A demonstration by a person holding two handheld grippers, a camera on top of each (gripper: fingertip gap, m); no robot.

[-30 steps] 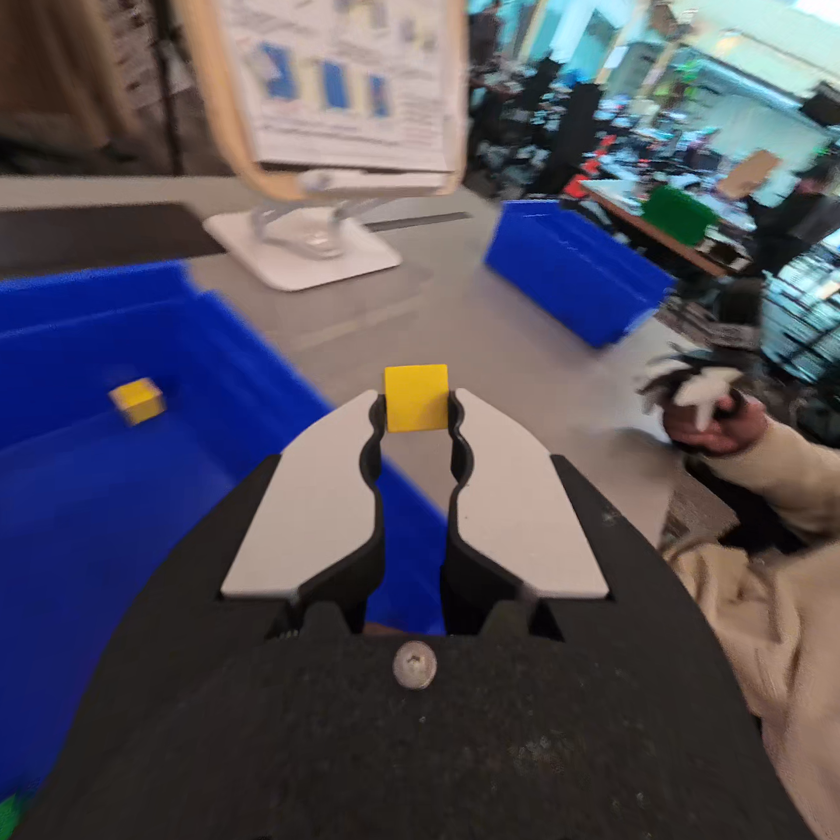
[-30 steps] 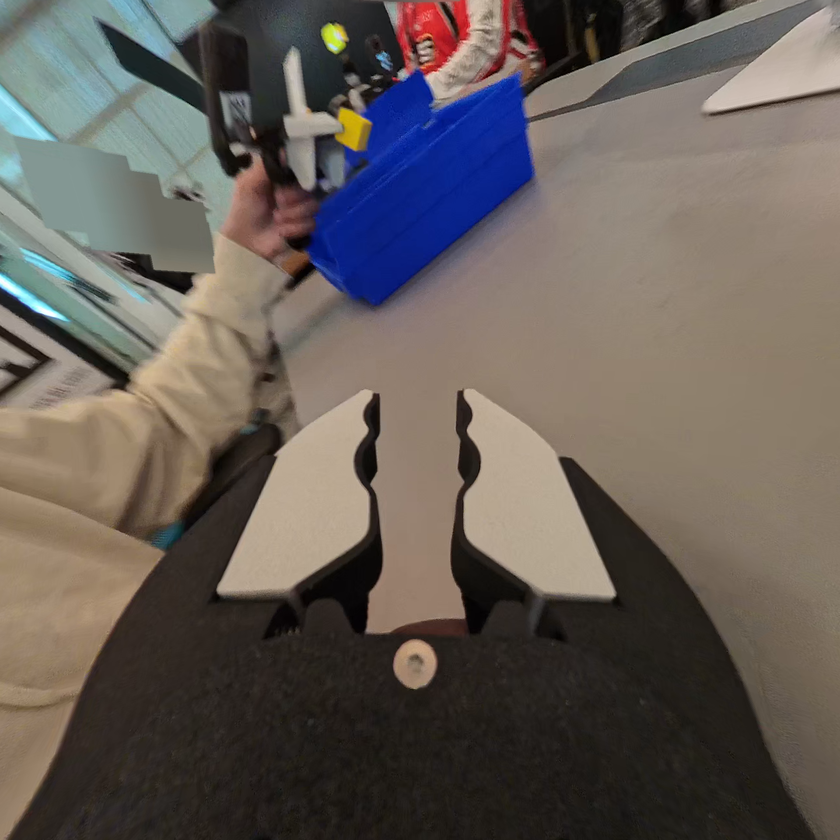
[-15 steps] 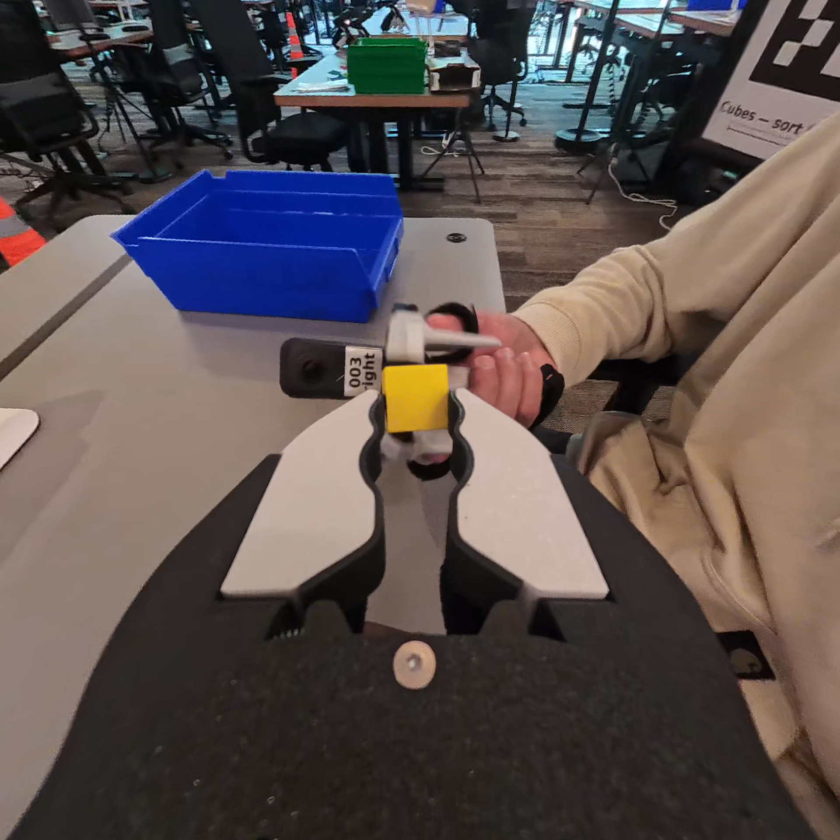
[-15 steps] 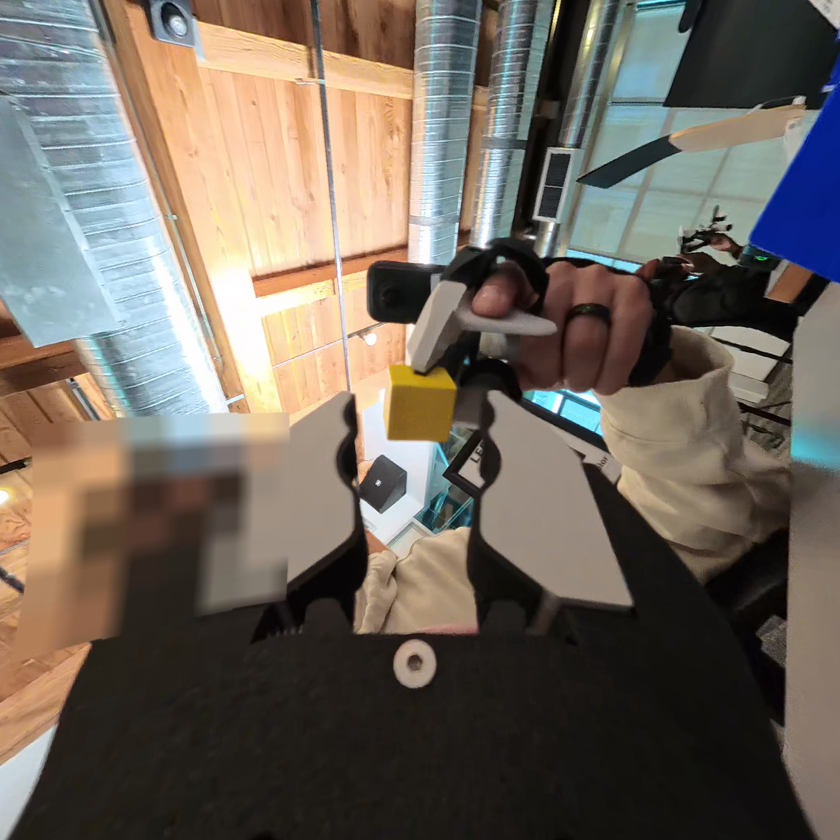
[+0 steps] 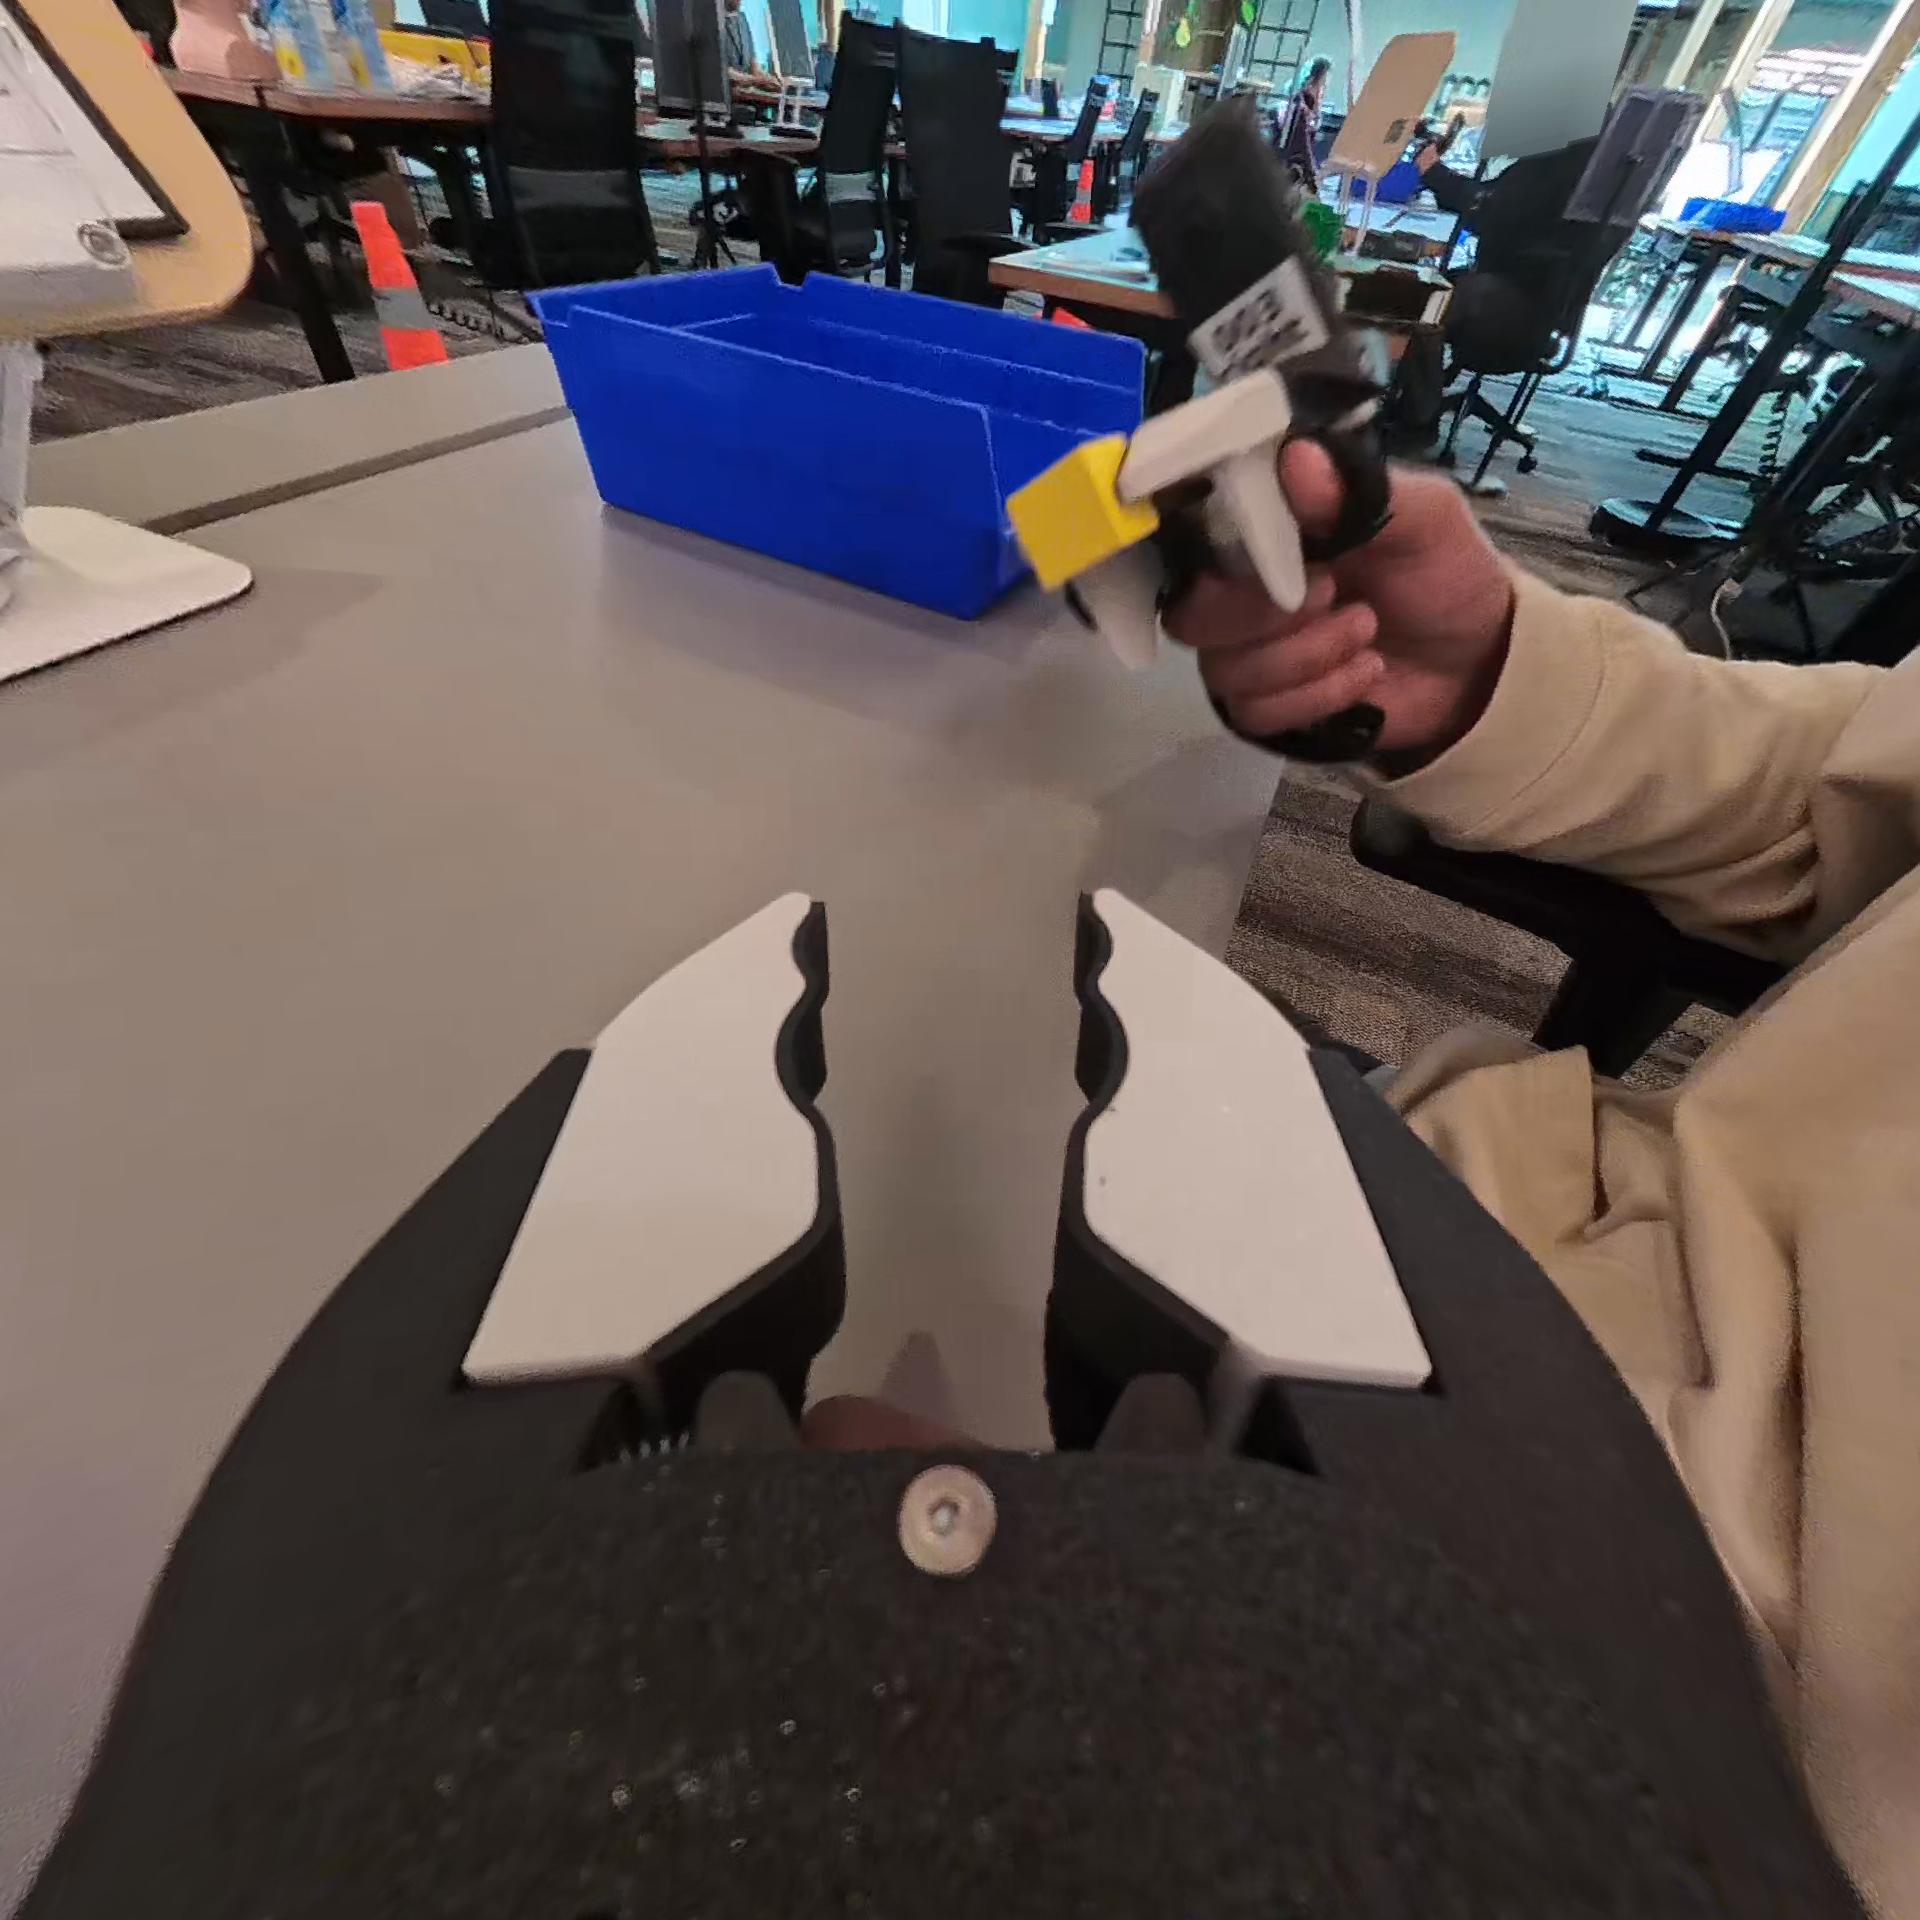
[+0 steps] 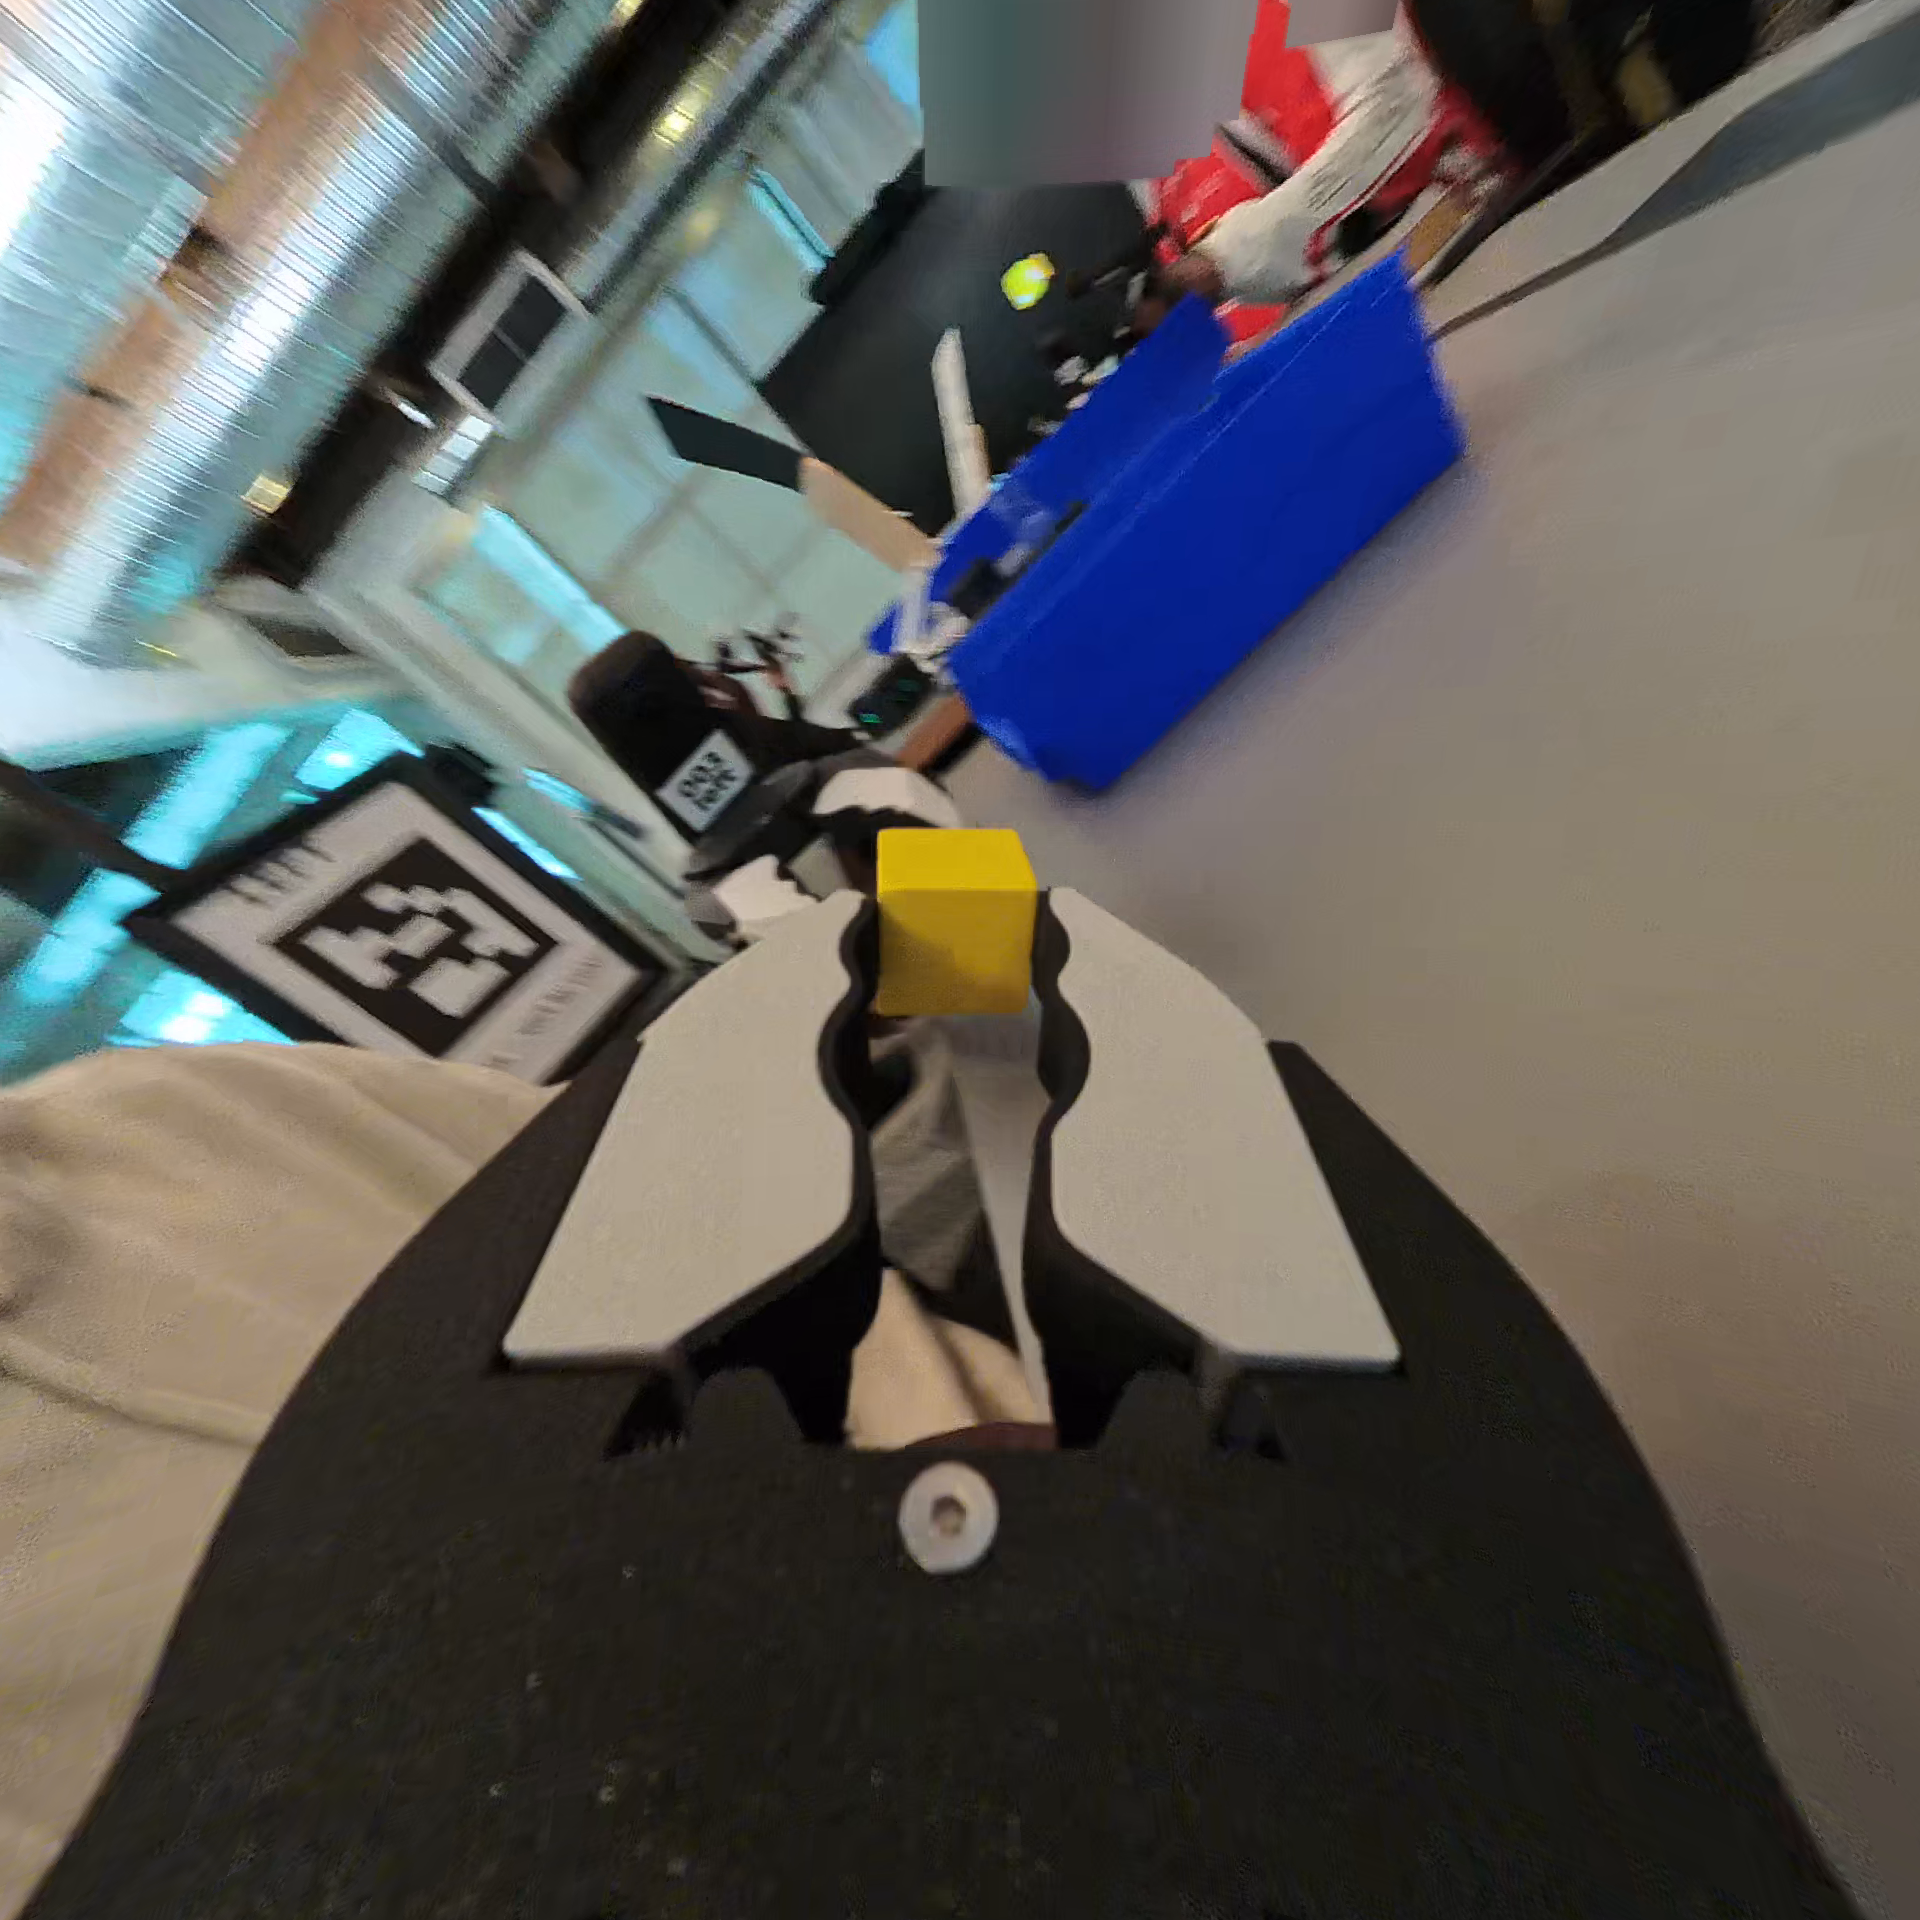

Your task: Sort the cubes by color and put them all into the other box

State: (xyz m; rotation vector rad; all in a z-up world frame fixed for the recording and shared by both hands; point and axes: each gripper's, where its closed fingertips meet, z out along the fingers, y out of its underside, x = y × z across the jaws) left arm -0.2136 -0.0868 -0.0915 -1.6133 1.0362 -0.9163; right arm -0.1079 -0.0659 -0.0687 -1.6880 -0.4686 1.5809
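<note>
Yellow cube [image 6: 954, 925] clamped in right gripper [image 6: 951, 935], airborne, not yet in blue box [image 5: 831, 416]. Left gripper [image 5: 948, 987] empty, jaws apart. Drop-off pending.

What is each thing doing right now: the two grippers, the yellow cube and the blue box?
Left gripper: open, empty, above the table.
Right gripper: shut on the cube, held up in the air.
Cube: gripped at the right gripper's fingertips, off the table.
Box: upright on the table, open on top; what's inside can't be seen.
</note>
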